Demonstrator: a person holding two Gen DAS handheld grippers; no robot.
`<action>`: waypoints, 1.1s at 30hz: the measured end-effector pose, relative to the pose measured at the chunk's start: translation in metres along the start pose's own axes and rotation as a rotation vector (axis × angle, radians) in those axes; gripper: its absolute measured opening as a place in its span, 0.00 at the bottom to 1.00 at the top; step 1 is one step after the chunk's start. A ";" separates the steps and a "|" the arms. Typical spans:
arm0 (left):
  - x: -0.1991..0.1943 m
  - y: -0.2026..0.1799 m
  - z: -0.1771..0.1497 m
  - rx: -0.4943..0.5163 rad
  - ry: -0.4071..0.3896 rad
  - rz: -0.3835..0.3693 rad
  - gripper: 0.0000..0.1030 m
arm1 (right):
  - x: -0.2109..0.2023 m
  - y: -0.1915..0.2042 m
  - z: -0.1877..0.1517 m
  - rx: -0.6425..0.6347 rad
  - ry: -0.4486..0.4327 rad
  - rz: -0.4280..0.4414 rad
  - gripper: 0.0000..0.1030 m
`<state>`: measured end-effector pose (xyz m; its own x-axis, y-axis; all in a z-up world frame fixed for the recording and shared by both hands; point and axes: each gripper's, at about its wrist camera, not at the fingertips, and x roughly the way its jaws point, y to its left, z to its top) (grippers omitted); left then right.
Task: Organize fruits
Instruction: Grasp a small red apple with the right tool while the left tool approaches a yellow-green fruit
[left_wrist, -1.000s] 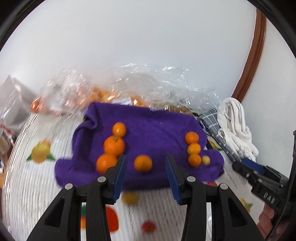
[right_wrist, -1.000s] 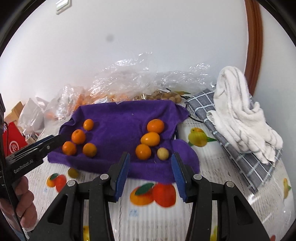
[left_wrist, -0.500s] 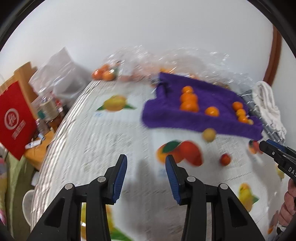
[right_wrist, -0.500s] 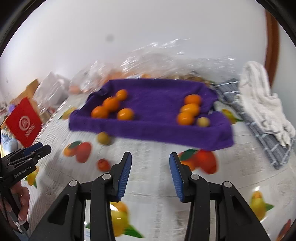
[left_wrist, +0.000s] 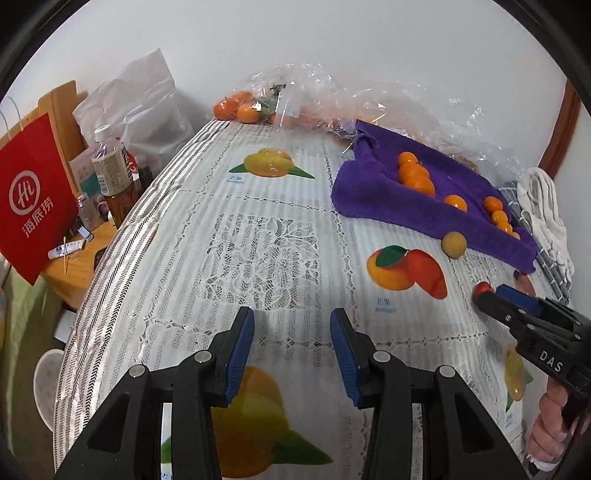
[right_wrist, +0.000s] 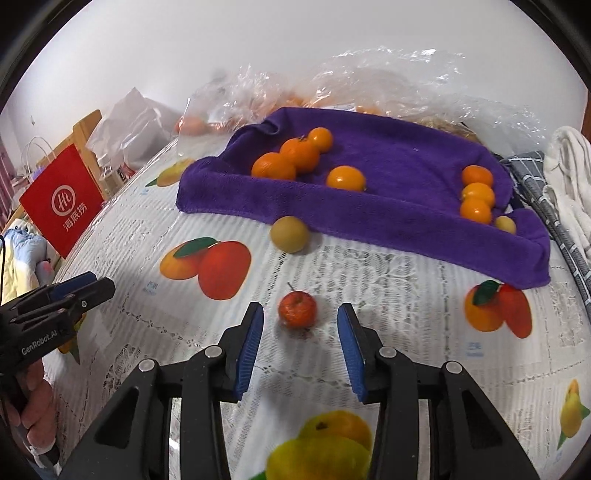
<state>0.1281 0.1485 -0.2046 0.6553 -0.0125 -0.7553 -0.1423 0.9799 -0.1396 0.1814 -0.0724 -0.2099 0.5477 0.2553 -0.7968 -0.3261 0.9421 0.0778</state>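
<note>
A purple cloth (right_wrist: 388, 214) lies on the table with several oranges (right_wrist: 288, 158) on its left part and several smaller oranges (right_wrist: 476, 195) plus a small yellow fruit (right_wrist: 505, 224) on its right. A yellow-green fruit (right_wrist: 289, 234) sits on the table at the cloth's front edge. A small red fruit (right_wrist: 297, 309) lies just ahead of my open, empty right gripper (right_wrist: 300, 332). My left gripper (left_wrist: 291, 339) is open and empty over bare tablecloth, well left of the cloth (left_wrist: 406, 199). The red fruit (left_wrist: 482, 288) is partly hidden by the right gripper there.
Clear plastic bags with oranges (left_wrist: 240, 107) lie behind the cloth. A white towel on a grey checked cloth (right_wrist: 565, 184) is at the right. A red paper bag (left_wrist: 33, 199) and bottles (left_wrist: 112, 173) stand beyond the table's left edge.
Both grippers have pulled back from the purple cloth. The left one swung left over bare tablecloth. The right one came down behind the small red fruit.
</note>
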 end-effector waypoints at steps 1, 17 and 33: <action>0.000 0.000 -0.001 0.004 0.000 0.003 0.40 | 0.003 0.001 0.001 -0.002 0.008 -0.007 0.40; 0.002 -0.011 0.007 -0.044 0.044 -0.076 0.40 | -0.041 -0.067 -0.016 0.073 -0.074 -0.093 0.23; 0.018 -0.115 -0.003 0.134 0.069 -0.026 0.40 | -0.077 -0.157 -0.071 0.181 -0.054 -0.200 0.23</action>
<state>0.1539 0.0349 -0.2045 0.6043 -0.0468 -0.7954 -0.0230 0.9968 -0.0762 0.1359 -0.2550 -0.2034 0.6289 0.0671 -0.7746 -0.0669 0.9972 0.0321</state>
